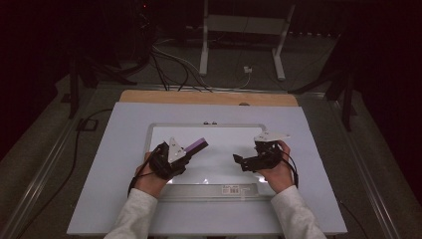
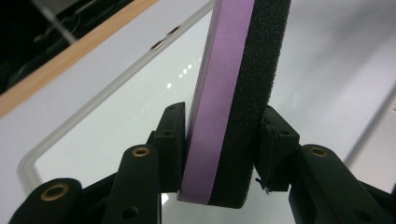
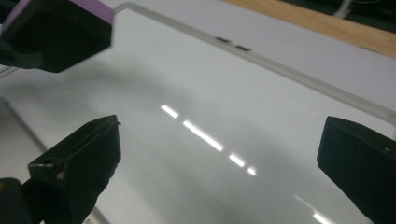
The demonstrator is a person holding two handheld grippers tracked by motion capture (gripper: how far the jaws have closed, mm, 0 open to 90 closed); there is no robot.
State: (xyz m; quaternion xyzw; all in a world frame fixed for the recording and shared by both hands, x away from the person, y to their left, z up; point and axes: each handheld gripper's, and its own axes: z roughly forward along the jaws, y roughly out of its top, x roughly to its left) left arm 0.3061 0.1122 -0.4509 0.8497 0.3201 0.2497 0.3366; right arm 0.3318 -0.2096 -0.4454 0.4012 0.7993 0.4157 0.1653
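Purple-backed eraser juts from my left gripper over the whiteboard; my right gripper gapes empty. Left gripper view: pads pinch its flat faces; light, spongy felt, so I hold mid-body. Right gripper view: jaws wide, nothing between.

- The eraser is purple on one side and black and fuzzy on the other.
- The whiteboard is shiny white with a pale grey rim.
- The counter is light grey.
- The fingers are black.
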